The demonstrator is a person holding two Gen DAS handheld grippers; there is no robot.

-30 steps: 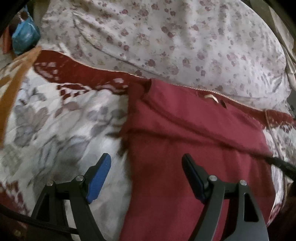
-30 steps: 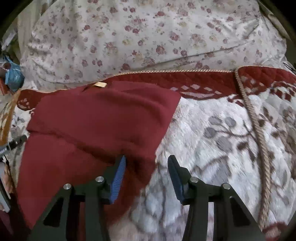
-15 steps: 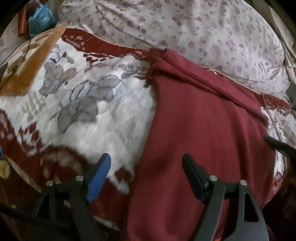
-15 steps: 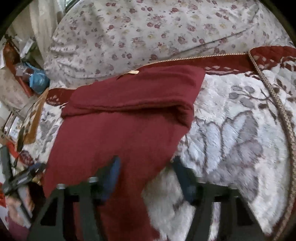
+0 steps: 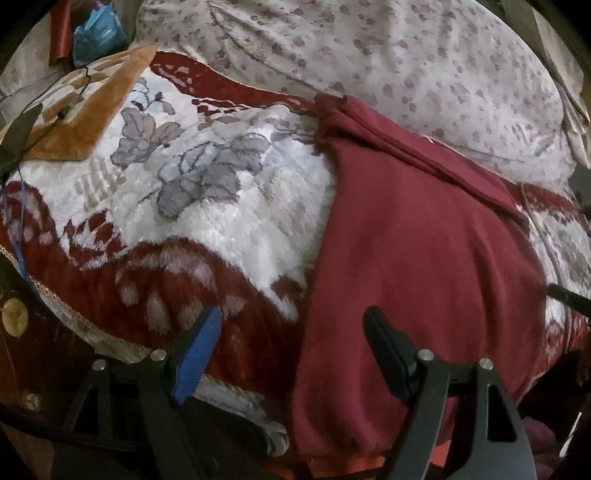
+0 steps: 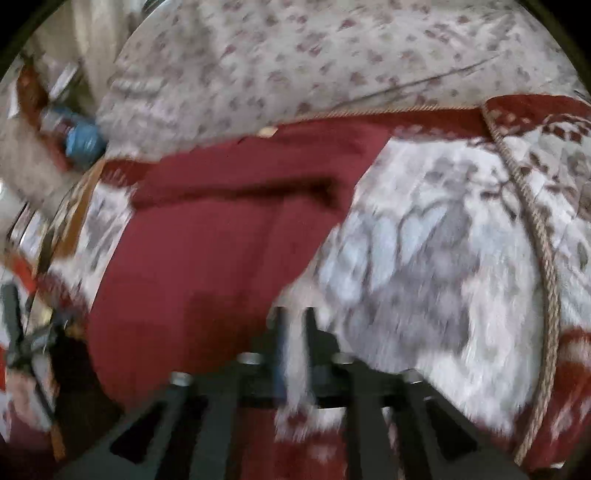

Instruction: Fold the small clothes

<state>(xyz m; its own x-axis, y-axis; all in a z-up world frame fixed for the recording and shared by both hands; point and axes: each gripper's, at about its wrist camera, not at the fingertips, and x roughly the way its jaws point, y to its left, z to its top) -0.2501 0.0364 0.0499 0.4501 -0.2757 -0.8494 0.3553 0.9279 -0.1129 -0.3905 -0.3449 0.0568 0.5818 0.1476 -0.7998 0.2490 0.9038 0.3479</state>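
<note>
A dark red garment point(image 5: 424, 258) lies flat on the plush blanket point(image 5: 221, 206), its top part folded down into a band; its lower end hangs over the bed's near edge. My left gripper point(image 5: 291, 350) is open wide above the garment's left edge, the blue pad over the blanket and the other finger over the red cloth, gripping nothing. In the blurred right wrist view the garment point(image 6: 207, 266) lies to the left. My right gripper point(image 6: 293, 332) hovers just off its right edge, jaws narrow and opening, with only white blanket showing between them.
A floral duvet point(image 5: 369, 55) bulges behind the garment. A blue bag point(image 5: 99, 33) and an orange-patterned cloth point(image 5: 96, 110) sit at the far left. A braided cord trim point(image 6: 543, 240) runs down the blanket on the right. The bed's edge drops off close below both grippers.
Both views have drawn back toward the bed's near edge, showing more of the garment and blanket. The right jaws stand much narrower than a second ago. The left jaws kept their width.
</note>
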